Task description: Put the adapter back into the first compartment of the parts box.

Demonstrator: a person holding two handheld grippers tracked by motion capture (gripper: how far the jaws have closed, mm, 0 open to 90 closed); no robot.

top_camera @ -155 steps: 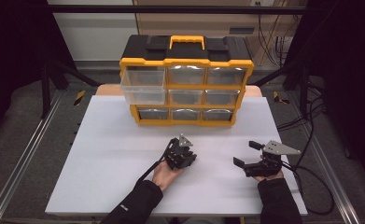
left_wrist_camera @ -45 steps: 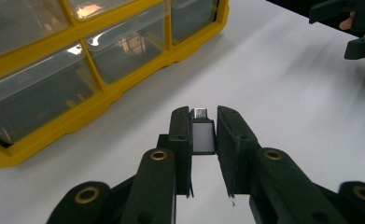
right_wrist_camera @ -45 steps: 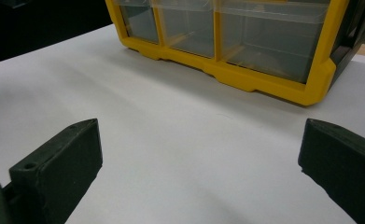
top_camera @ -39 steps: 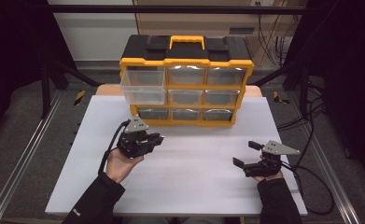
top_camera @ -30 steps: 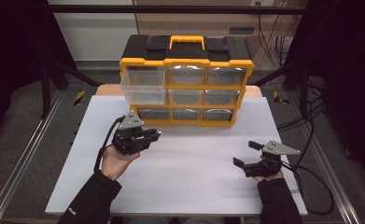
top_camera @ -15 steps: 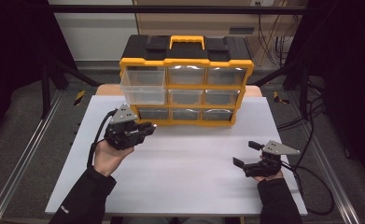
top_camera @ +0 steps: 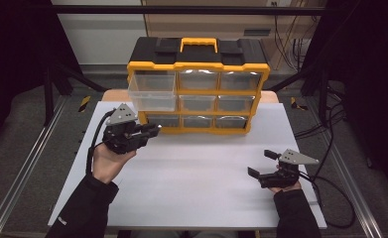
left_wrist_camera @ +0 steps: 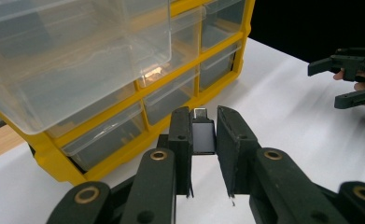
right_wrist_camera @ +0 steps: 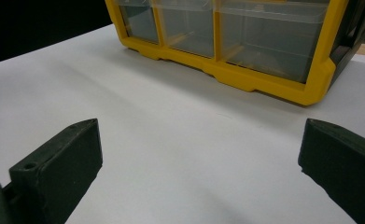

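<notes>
White table [top_camera: 191, 188], organizer's [top_camera: 199, 64] top-left drawer [top_camera: 152, 91] pulled out. Left gripper [left_wrist_camera: 203, 135] pinches small adapter [left_wrist_camera: 203, 136], lifted near drawer, not yet dropped in. Right gripper [top_camera: 261, 163] spread, empty.

You've got one yellow organiser [top_camera: 197, 84] on the bench [top_camera: 191, 173] with nine clear drawers in three rows of three, one pulled-out drawer [top_camera: 152, 91] among them, one small adapter [left_wrist_camera: 203, 135], two grippers, four fingers in all.
</notes>
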